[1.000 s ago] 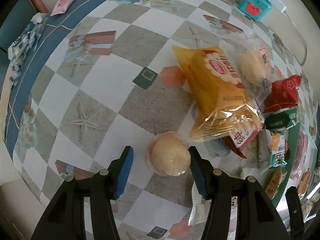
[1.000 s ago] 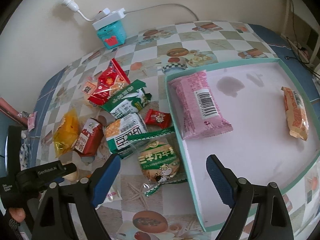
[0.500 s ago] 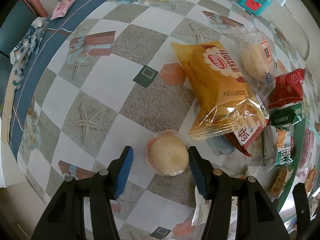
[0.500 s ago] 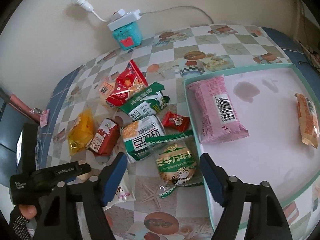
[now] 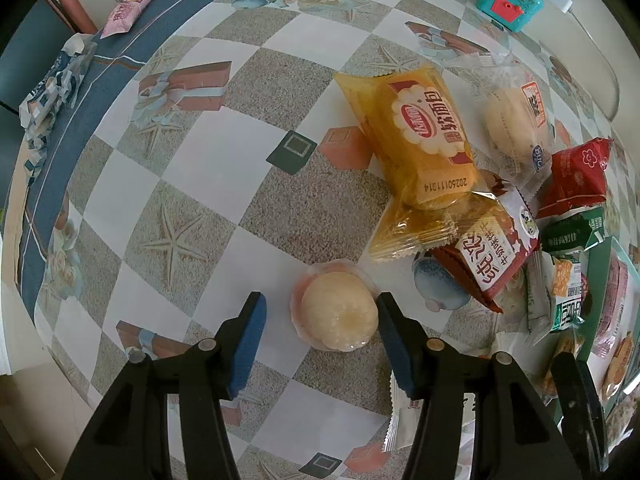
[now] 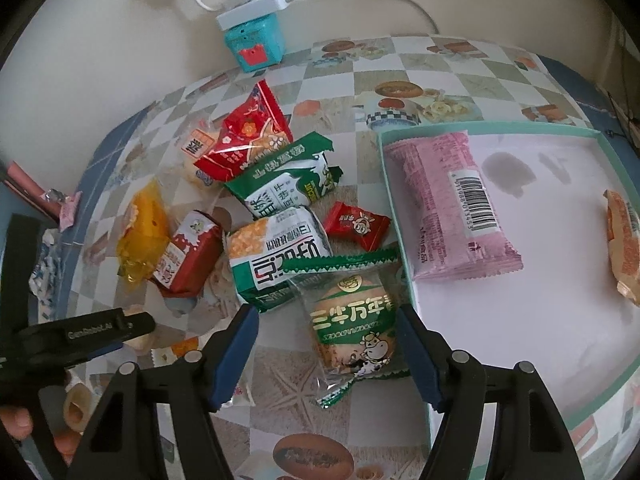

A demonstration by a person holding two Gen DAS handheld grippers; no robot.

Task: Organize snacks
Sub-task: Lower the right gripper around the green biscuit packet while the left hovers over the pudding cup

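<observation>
My left gripper (image 5: 320, 316) is open, its fingers on either side of a round pale pastry in clear wrap (image 5: 338, 312) that lies on the tablecloth. My right gripper (image 6: 326, 334) is open around a green-and-clear biscuit pack (image 6: 354, 322), which lies beside the teal-rimmed white tray (image 6: 520, 336). The tray holds a pink packet (image 6: 452, 204) and an orange packet (image 6: 622, 240). A pile of snacks lies left of the tray: a yellow bread pack (image 5: 424, 140), a brown-red pack (image 5: 488, 256), a red pack (image 6: 248, 136) and green-white packs (image 6: 280, 256).
A teal box (image 6: 256, 44) with a white power strip stands by the wall. A small red candy (image 6: 356, 224) lies near the tray's edge. A pink wrapper (image 5: 126, 16) and crumpled blue-white wrappers (image 5: 48, 96) lie at the table's blue border. The left gripper's body shows in the right wrist view (image 6: 80, 332).
My right gripper has moved left and forward, off the tray, so its fingers now sit around the green biscuit pack. My left gripper has shifted slightly, still around the round pastry.
</observation>
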